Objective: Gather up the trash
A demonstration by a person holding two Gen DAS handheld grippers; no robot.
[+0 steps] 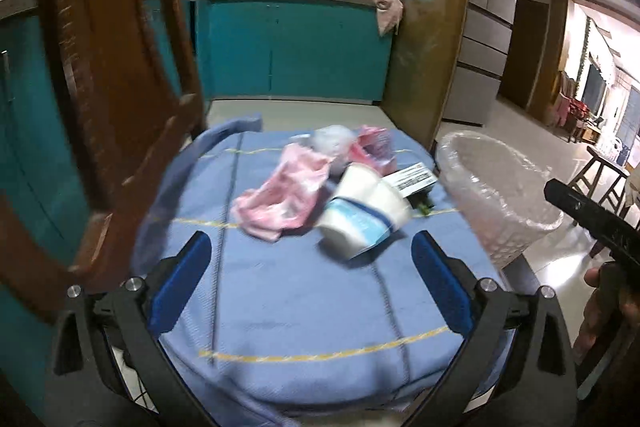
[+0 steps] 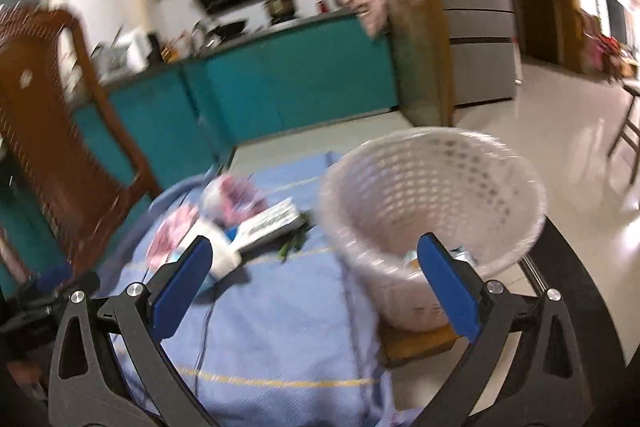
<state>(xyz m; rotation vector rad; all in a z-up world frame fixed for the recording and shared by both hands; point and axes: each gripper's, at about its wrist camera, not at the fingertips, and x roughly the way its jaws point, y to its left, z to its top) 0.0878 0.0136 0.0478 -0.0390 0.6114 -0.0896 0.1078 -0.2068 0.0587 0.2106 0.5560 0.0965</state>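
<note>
Two grippers (image 1: 312,283) (image 2: 316,287) spread, empty | crumpled pink wrapper (image 1: 280,199) | round perforated basket (image 2: 432,203)

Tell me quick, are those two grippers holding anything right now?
Left gripper: open, holding nothing.
Right gripper: open, holding nothing.

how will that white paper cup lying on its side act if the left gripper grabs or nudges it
The white paper cup lies tipped on the blue cloth, so a nudge would likely roll it in a curve. It looks thin-walled and probably light, so a firm squeeze may crush it. It leans against the pink wrapper, which may shift with it.
</note>
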